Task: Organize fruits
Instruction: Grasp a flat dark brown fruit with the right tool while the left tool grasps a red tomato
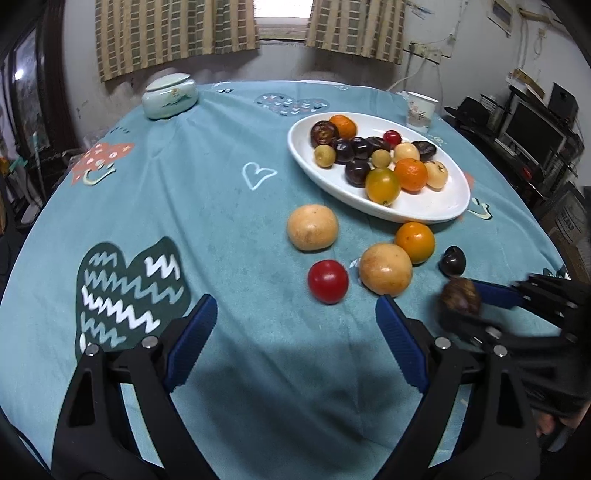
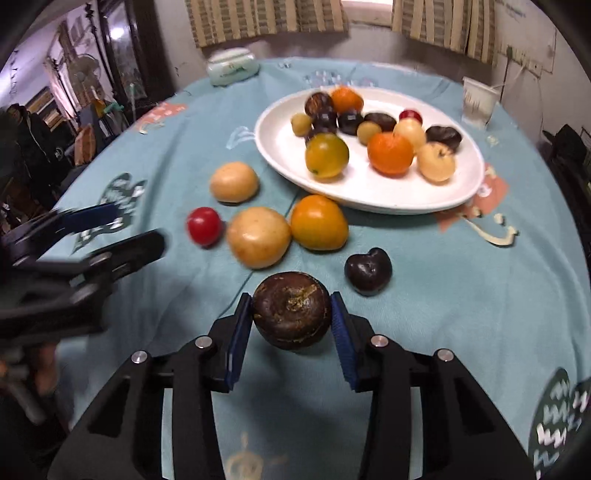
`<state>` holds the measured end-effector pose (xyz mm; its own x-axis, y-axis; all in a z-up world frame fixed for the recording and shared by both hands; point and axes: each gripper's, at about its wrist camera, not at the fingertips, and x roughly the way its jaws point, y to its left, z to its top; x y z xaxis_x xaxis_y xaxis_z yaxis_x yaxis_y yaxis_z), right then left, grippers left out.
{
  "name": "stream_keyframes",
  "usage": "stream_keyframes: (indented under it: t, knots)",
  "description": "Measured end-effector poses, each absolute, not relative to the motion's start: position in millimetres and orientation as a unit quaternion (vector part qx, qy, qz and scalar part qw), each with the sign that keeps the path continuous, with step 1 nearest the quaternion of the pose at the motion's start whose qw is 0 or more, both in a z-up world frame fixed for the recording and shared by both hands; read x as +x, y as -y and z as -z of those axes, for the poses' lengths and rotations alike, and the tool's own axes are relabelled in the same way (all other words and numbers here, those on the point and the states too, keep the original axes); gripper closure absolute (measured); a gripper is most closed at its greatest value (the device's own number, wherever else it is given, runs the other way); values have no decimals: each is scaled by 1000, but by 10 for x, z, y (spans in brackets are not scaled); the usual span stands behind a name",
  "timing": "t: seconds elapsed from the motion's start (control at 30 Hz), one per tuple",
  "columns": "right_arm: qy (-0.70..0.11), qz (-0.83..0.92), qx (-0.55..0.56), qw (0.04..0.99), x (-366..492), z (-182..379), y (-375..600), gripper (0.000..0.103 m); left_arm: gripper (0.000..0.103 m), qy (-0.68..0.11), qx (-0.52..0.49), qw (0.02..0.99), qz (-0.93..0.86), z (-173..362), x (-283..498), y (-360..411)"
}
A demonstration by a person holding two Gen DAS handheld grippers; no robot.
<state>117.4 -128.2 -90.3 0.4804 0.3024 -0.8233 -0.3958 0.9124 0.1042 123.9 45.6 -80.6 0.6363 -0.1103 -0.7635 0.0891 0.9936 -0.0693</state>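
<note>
A lived-in home room, dining corner by the look. Round surface [image 1: 221, 192] under a teal printed cloth, with a white oval dish [image 1: 436, 210] of fruit, a lidded ceramic jar [image 1: 170, 96] and a paper cup [image 1: 421, 110]. Striped curtains [image 1: 173, 33] over a small window. Bare wiring and a socket on a scuffed wall, a monitor [image 1: 532, 134] and speaker on a cluttered stand, a dark cabinet [image 2: 125, 55] and a standing fan.

The white dish [image 1: 436, 210] holds fourteen fruits. Six more are off it: two tan [image 1: 312, 227], one orange [image 1: 414, 242], one red [image 1: 328, 281], two dark [image 2: 368, 271].
</note>
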Motion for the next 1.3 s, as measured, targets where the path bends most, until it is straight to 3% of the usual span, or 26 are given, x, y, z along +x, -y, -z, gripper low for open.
stream_keyframes:
  t: [0.4,0.53,0.77,0.83,0.87,1.3]
  knots:
    - [-451,-197,-3,870,735,744,1713,60,15,-435,4,897,84,978,1451,-289]
    - [-453,-193,8,871,745,746,1786,60,29,-444,5,892,86,1038,1516,-267]
    - [-454,-196,10,869,737,745,1764,60,29,-446,-1,892,81,1086,1612,-275]
    - [-456,-198,10,868,743,754,1751,60,43,-442,-1,893,82,1092,1643,-280]
    - [-457,-199,11,867,748,758,1748,60,70,-445,-3,891,86,1110,1664,-277]
    - [-450,-198,11,871,733,678,1747,60,73,-419,-29,902,101,846,1277,-280]
